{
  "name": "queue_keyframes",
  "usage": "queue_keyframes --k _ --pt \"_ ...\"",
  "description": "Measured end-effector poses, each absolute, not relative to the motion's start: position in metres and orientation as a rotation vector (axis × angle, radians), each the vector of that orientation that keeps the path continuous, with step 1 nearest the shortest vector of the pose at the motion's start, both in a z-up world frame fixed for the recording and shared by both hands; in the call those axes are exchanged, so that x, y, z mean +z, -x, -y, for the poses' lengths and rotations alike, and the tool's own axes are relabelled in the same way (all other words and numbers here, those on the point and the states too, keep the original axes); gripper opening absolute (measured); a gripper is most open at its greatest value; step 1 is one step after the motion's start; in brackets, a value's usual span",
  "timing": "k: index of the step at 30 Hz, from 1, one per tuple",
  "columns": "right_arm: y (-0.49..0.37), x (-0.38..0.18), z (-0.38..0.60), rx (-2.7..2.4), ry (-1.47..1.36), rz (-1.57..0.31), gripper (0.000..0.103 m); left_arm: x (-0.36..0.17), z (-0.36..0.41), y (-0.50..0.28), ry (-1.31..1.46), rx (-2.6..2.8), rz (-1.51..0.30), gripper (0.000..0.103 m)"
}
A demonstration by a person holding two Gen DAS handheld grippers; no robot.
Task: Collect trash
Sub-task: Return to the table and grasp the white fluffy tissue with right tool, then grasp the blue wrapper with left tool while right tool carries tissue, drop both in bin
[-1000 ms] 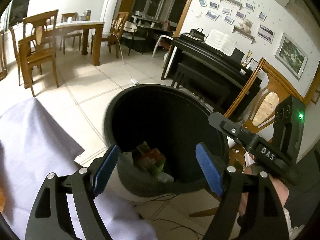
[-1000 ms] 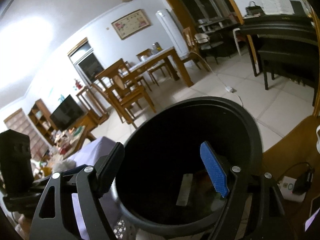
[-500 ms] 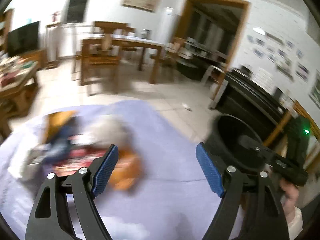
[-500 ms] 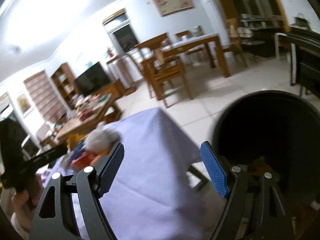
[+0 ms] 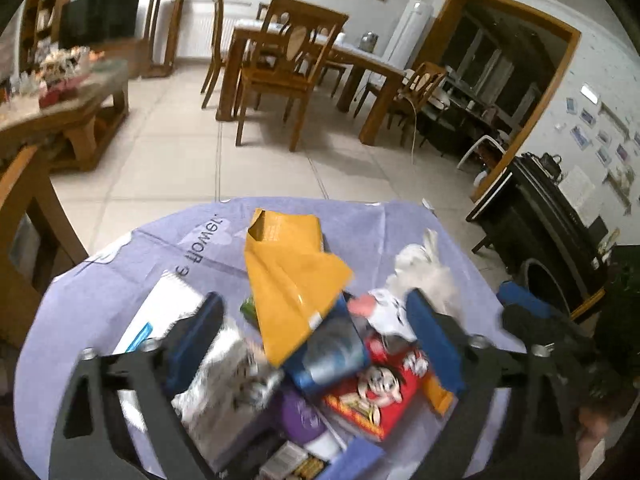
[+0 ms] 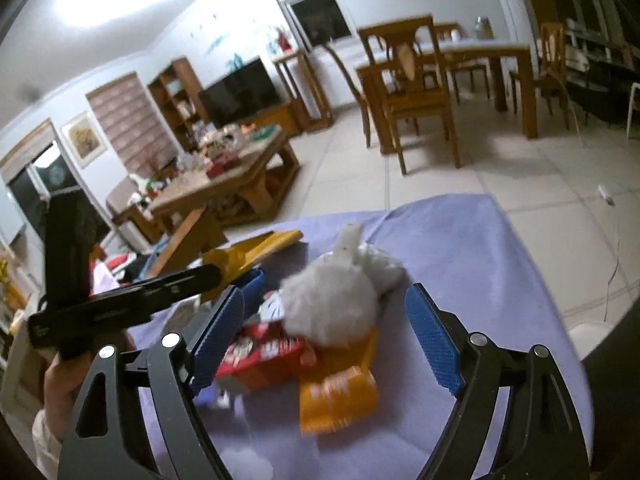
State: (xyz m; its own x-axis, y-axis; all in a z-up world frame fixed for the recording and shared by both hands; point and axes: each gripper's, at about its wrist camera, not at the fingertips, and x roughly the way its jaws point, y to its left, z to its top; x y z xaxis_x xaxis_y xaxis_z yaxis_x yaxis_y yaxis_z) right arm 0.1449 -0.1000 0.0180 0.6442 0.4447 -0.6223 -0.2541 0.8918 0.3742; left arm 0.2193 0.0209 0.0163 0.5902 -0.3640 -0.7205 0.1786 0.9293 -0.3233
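Observation:
A heap of trash lies on a table under a lilac cloth (image 5: 120,264) (image 6: 472,248). In it are a yellow wrapper (image 5: 292,276) (image 6: 256,250), a blue packet (image 5: 332,352), a red cartoon box (image 5: 380,392) (image 6: 260,354), a silver-white carton (image 5: 228,384), crumpled white tissue (image 5: 424,272) (image 6: 336,300) and an orange packet (image 6: 340,396). My left gripper (image 5: 316,344) hovers over the heap with its jaws opening and nothing pinched. My right gripper (image 6: 324,340) is over the tissue and the red box, jaws opening, pads clear of both. The black bin (image 5: 548,284) shows at the right.
A wooden dining table with chairs (image 5: 296,64) (image 6: 416,80) stands across the tiled floor. A cluttered coffee table (image 6: 224,176) is to the left, and a dark piano (image 5: 540,208) to the right. A hand (image 6: 64,380) holds the left gripper's body.
Both grippers swung from above the black bin leftward to over the trash heap on the lilac cloth. Both jaws stand a little wider than before.

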Motion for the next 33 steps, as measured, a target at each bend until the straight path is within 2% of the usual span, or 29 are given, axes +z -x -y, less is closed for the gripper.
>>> queue_keyframes --k 6,10,11,12,13,18,33 --pt "-0.201 -0.008 0.074 0.365 -0.261 -0.902 0.082 -0.004 -0.027 -0.241 0.270 -0.334 -0.957 0.092" --pt "-0.208 -0.018 0.069 0.407 -0.281 -0.914 0.064 -0.018 -0.034 -0.244 0.253 -0.307 -0.983 0.057" --pt "-0.207 -0.016 0.070 0.410 -0.276 -0.909 0.050 -0.019 -0.036 -0.244 0.254 -0.302 -0.983 0.052" --pt "-0.206 -0.012 0.068 0.407 -0.251 -0.902 0.042 -0.020 -0.041 -0.244 0.271 -0.305 -0.983 0.050" --pt "-0.205 -0.010 0.067 0.412 -0.239 -0.895 0.041 -0.020 -0.045 -0.243 0.295 -0.314 -0.981 0.048" --pt "-0.183 -0.004 0.069 0.454 -0.238 -0.864 0.035 -0.016 -0.044 -0.234 0.281 -0.333 -0.962 0.045" --pt "-0.059 0.061 0.136 0.424 -0.212 -0.560 0.035 0.047 -0.013 -0.130 0.275 -0.470 -0.691 0.044"
